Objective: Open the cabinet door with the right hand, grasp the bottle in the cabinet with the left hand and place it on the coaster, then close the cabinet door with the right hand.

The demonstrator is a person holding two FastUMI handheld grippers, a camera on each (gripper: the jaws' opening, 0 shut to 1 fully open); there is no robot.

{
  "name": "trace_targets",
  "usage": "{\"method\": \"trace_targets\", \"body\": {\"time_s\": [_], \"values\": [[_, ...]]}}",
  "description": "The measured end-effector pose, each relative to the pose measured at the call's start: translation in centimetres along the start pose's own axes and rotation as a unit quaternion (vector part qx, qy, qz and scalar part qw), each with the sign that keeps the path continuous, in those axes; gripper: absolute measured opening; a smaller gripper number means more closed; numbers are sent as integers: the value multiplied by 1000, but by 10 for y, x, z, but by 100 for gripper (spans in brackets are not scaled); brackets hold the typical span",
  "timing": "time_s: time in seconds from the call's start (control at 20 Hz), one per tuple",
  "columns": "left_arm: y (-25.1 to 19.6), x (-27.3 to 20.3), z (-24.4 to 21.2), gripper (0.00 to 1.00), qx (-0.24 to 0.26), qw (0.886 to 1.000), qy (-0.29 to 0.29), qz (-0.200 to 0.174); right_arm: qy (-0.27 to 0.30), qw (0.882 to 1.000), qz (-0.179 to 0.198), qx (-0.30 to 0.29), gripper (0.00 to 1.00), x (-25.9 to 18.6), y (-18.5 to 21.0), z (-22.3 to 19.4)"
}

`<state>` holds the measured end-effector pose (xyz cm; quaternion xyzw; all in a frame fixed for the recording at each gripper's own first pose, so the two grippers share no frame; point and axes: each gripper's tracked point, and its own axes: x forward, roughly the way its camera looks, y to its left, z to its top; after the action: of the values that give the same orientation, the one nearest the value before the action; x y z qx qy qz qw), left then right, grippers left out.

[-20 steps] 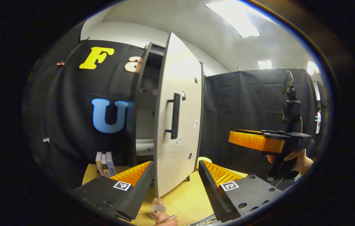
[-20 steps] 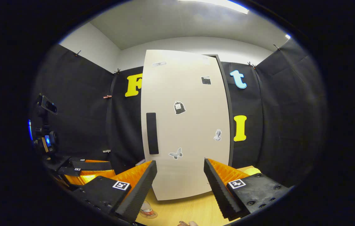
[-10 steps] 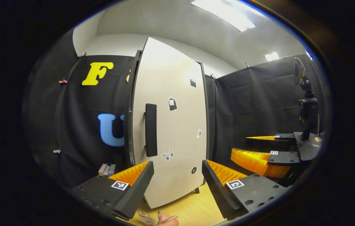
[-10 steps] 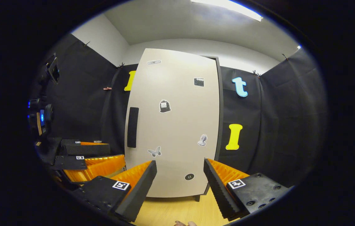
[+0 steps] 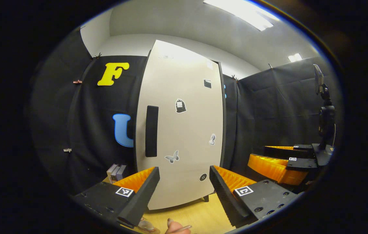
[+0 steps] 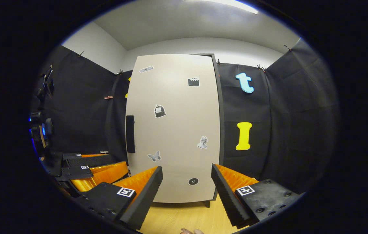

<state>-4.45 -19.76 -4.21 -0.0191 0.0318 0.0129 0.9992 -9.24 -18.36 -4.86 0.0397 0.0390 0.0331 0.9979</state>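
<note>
A: Where did the cabinet door (image 5: pixel 184 130) stand at that moment?

B: It lay flat against the cabinet's front in both views, with no gap showing along the edge by its handle (image 5: pixel 151 131). I judged the closing step done, or all but done.

A: And the right gripper (image 6: pixel 186 185)?

B: Its jaws were spread wide with nothing between them, and it sat back from the door, apart from it. That fits a push already given; there was no reason to grip anything. In the left gripper view it hung low at the right, well clear of the door.

A: The left gripper (image 5: pixel 184 185)?

B: Jaws spread as well, holding nothing. It faced the door from above the wooden table (image 5: pixel 200 214), idle, which made sense if its share of the work was finished.

A: So where was the bottle (image 5: pixel 145 224)?

B: At the very bottom edge of the left gripper view, just below the left finger, a small clear bottle stood on the table. Something round and flat seemed to lie under it, likely the coaster, though it was too cut off to be sure. Part of a hand (image 5: pixel 176 227) showed just beside it.

A: Anything else nearby?

B: A few books (image 5: pixel 116 172) stood upright left of the cabinet, well apart from the bottle
</note>
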Motion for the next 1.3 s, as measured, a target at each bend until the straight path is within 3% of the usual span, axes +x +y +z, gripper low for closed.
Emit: {"method": "trace_targets", "body": {"time_s": [0.25,1.3], "values": [[4,4,-3,97,-7,1000,8,-4,-4,1000,-12,-9,97,2,6,-1],[7,10,-6,97,-4,1000,4,-1,-2,999,19,-32,97,7,25,3]]}}
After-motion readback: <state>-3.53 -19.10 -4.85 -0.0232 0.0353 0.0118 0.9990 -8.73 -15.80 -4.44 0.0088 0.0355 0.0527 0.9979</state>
